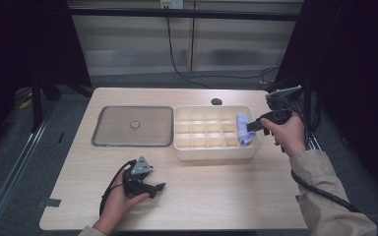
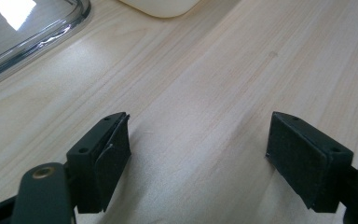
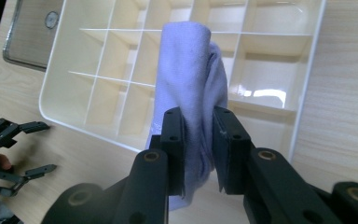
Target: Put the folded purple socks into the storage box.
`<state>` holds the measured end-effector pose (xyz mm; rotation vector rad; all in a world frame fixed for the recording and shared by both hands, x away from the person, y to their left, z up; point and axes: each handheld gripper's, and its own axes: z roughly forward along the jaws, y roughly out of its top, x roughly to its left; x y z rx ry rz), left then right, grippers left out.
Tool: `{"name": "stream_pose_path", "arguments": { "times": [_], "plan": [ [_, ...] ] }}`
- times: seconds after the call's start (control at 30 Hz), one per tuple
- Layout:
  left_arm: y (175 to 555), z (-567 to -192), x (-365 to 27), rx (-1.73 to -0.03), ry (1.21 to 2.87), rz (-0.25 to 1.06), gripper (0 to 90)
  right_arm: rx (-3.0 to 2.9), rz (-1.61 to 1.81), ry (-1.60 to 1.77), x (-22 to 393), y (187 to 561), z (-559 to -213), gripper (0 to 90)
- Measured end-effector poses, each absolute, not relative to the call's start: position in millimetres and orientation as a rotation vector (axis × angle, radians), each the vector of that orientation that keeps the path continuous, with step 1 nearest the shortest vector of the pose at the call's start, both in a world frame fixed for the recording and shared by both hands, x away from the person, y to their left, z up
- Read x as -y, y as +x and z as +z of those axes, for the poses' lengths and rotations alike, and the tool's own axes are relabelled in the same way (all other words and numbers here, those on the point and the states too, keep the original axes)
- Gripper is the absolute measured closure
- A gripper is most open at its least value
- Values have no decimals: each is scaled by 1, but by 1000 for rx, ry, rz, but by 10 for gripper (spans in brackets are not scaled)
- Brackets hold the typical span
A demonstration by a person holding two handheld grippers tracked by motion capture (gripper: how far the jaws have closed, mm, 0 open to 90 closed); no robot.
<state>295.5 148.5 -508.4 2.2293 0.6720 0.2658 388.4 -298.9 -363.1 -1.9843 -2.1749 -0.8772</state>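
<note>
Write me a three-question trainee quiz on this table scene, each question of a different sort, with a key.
1. True or false: the right tool is shut on the lavender cloth.
2. Multiple choice: where does the clear lid lie? A) on top of the divided tray; B) flat on the table, left of the divided tray in the high view; C) in the left tool.
3. Fill in: the left tool rests near the table's front edge with its jaws ____ and nothing between them.

Key:
1. True; the cloth is pinched between the jaws, over the tray's right end.
2. B
3. open
</note>
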Motion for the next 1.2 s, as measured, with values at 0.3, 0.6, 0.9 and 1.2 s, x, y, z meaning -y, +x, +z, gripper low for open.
{"name": "stream_pose_path", "arguments": {
  "times": [0.3, 0.6, 0.9, 1.2],
  "plan": [
    [295, -509, -148, -672, 2229, 266, 209, 2161, -816, -2024, 306, 393, -377, 755],
    [295, -509, -148, -671, 2228, 267, 209, 2165, -780, -2046, 310, 395, -382, 755],
    [295, -509, -148, -676, 2225, 261, 209, 2182, -736, -2048, 310, 397, -389, 755],
    [295, -509, -148, -677, 2224, 262, 209, 2204, -702, -2056, 310, 399, -395, 756]
  ]
}}
